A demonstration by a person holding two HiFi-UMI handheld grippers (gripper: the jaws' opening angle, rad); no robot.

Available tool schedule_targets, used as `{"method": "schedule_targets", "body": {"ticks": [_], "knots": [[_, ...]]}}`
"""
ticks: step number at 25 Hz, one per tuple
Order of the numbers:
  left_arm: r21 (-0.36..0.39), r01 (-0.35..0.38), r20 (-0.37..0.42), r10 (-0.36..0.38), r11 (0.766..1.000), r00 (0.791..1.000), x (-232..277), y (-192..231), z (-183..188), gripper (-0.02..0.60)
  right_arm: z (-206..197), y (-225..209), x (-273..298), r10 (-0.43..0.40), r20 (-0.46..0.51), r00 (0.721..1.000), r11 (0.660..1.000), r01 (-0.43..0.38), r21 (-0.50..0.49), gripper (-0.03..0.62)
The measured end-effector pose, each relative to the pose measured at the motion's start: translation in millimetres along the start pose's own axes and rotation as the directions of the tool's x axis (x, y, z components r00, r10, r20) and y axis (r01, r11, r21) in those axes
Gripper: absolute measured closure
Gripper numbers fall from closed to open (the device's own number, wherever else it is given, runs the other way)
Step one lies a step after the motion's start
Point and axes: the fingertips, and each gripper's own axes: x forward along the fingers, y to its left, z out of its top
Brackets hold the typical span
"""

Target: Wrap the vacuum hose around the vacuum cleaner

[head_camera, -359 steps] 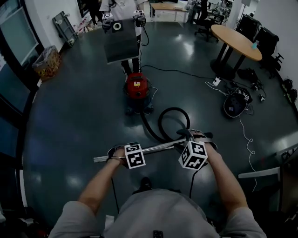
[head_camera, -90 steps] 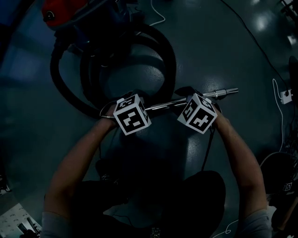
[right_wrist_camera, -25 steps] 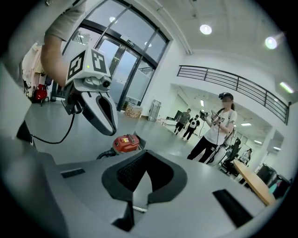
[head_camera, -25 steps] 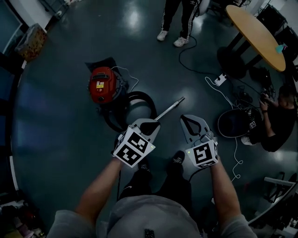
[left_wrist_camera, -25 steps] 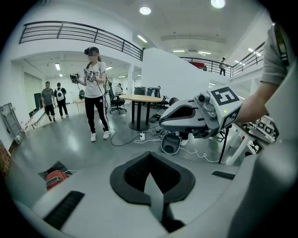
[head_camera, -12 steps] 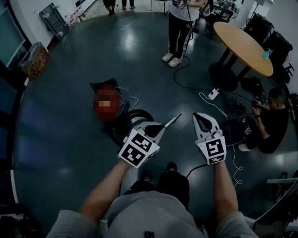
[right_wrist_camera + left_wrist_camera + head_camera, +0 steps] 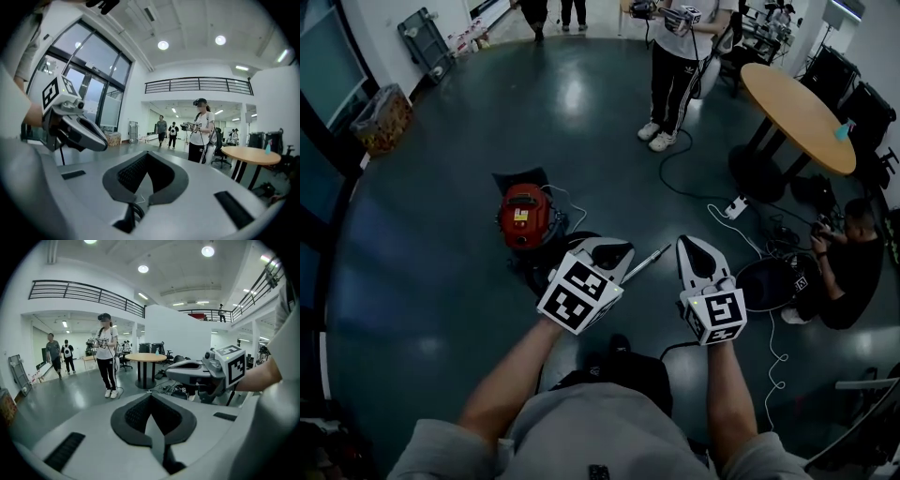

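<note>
Verify hose (image 7: pixel 534 270) coiled snug against red vacuum cleaner (image 7: pixel 523 216) mid-floor, wand (image 7: pixel 647 260) lying flat beside it, with left gripper (image 7: pixel 614 252) and right gripper (image 7: pixel 693 247) raised clear, fingers (image 7: pixel 133 416) pressed together on nothing; re-tuck any loose loop.

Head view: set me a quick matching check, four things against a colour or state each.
Things:
1. vacuum cleaner
2. round table
3. metal wand
4. left gripper

Colours or states:
A. shut, nothing held
B. wood-coloured top
C. red
D. silver, lying flat

Pairs: 1-C, 2-B, 3-D, 4-A.
</note>
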Motion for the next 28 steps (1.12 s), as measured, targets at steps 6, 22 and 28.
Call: {"method": "schedule_targets", "body": {"ticks": [6,22,28], "knots": [[-0.083,-0.044,0.068,0.05,0.996,0.996,-9,4,-2,0.575,11,33,1,0.038,0.043,0.998,0.989,-0.043,0.141,0.591],[-0.158,-0.14,0.205,0.171,0.977,0.964,-26,20,-11,0.574,4,60,9,0.069,0.047,0.997,0.971,-0.078,0.225,0.591],[-0.165,-0.135,0.206,0.168,0.977,0.964,-22,21,-9,0.575,5,59,13,0.076,0.044,0.996,0.97,-0.084,0.226,0.591]]}}
